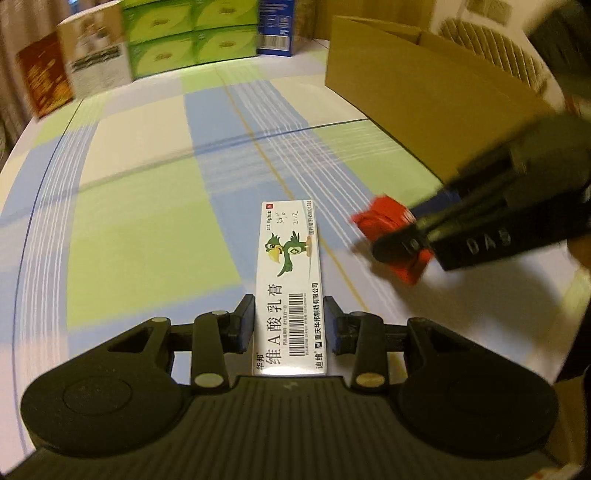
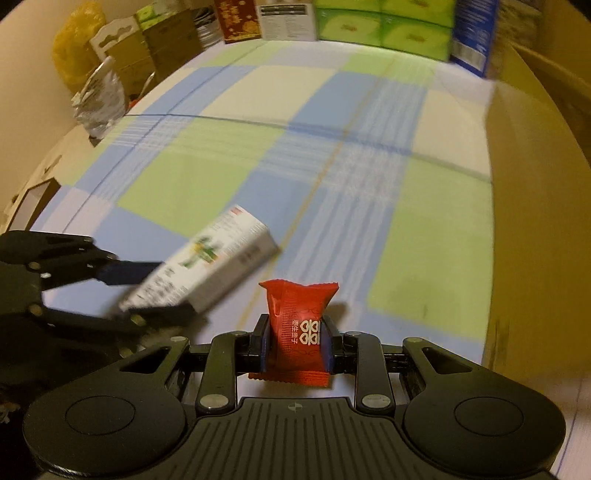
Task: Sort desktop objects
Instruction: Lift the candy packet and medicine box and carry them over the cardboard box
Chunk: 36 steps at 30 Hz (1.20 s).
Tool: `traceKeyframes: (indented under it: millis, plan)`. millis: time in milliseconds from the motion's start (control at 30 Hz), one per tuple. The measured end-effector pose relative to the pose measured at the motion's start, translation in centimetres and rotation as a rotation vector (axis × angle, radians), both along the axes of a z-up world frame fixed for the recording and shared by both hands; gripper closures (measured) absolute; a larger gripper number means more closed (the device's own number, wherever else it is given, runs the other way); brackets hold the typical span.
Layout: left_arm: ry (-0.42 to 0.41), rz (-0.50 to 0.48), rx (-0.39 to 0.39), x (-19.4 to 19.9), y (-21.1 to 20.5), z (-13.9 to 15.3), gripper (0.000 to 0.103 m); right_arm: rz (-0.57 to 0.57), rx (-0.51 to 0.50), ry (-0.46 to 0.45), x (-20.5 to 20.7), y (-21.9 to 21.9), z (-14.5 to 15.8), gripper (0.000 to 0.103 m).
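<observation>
Left wrist view: the left gripper (image 1: 289,325) is clamped on a long white ointment box (image 1: 288,288) w/ a green cartoon bird, a barcode and Chinese print; the box runs lengthwise out from between the jaws, near end tucked back by the gripper body, far end sticking out over the checked tablecloth (image 1: 140,206) (blue, green and white squares). To the right in the same view the right gripper (image 1: 402,240) comes in blurred from the side, pinching a red snack packet (image 1: 388,229) just beside the far end of the box. Behind it sits an open brown cardboard box (image 1: 417,96) on the cloth. At the back edge: green tissue packs (image 1: 192,37) stacked two high, a blue carton (image 1: 275,26) next to them, a white printed box (image 1: 98,51) and a dark red box (image 1: 44,74) further left. Right wrist view: the right gripper (image 2: 298,339) holds the red packet (image 2: 299,325) upright between narrow jaws, white characters on its face, crimped top edge fanning out above the pads. The left gripper (image 2: 147,291) enters from the left w/ the ointment box (image 2: 199,266) tilted, its free end pointing up-right, near the packet but apart from it. Cardboard box wall (image 2: 532,206) fills the right side. Off the table's left edge: a yellow bag (image 2: 74,44), brown cartons (image 2: 155,40) and a crumpled silver bag (image 2: 101,99).
</observation>
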<state>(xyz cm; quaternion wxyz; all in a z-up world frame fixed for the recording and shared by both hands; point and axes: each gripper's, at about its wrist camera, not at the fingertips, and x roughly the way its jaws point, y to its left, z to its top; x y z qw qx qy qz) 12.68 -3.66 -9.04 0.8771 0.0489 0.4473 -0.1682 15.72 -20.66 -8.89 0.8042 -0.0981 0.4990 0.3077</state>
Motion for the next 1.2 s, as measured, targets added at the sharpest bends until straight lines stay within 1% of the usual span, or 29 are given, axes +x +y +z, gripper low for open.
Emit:
traceKeyframes:
  millis: [33, 100, 133, 167, 233, 433, 533, 600, 733, 867, 1000, 1200]
  plan:
    - [-0.002, 0.018, -0.008, -0.8, 0.1, 0.0, 0.07, -0.01, 0.014, -0.009, -0.6, -0.4, -0.3, 0.078]
    - [-0.016, 0.057, -0.033, -2.2, 0.5, 0.0, 0.07, -0.021, 0.035, -0.052, -1.5, -0.9, -0.7, 0.075]
    - [-0.025, 0.074, -0.054, -2.7, 0.7, 0.1, 0.07, -0.028, 0.04, -0.081, -2.0, -1.1, -0.8, 0.069]
    - [-0.027, 0.095, -0.084, -2.9, 1.0, 0.0, 0.07, -0.036, 0.042, -0.108, -2.4, -1.3, -1.0, 0.059]
    - [-0.03, 0.117, -0.108, -3.5, 1.2, -0.1, 0.07, -0.052, 0.054, -0.147, -3.0, -1.7, -1.3, 0.047]
    - [-0.06, 0.101, -0.074, -4.0, 0.7, -0.3, 0.07, -0.024, 0.076, -0.235, -4.0, -1.6, -2.1, 0.047]
    - [-0.081, 0.088, -0.048, -3.5, 0.4, -0.7, 0.069, -0.004, 0.079, -0.259, -4.2, -1.3, -2.5, 0.047]
    - [-0.082, 0.084, -0.047, -3.2, 0.3, -0.9, 0.068, 0.006, 0.075, -0.275, -4.5, -1.2, -2.6, 0.047]
    - [-0.093, 0.063, -0.029, -2.8, 0.1, -1.2, 0.068, 0.001, 0.086, -0.288, -4.9, -1.5, -2.9, 0.048]
    - [-0.098, 0.049, -0.005, -2.7, 0.0, -1.6, 0.068, -0.003, 0.095, -0.293, -5.1, -1.4, -2.9, 0.054]
    - [-0.106, 0.054, -0.003, -2.6, -0.1, -1.6, 0.068, 0.002, 0.1, -0.296, -5.3, -1.1, -2.8, 0.058]
    - [-0.112, 0.059, -0.002, -2.6, -0.2, -1.7, 0.068, -0.01, 0.098, -0.3, -5.4, -1.1, -2.8, 0.066]
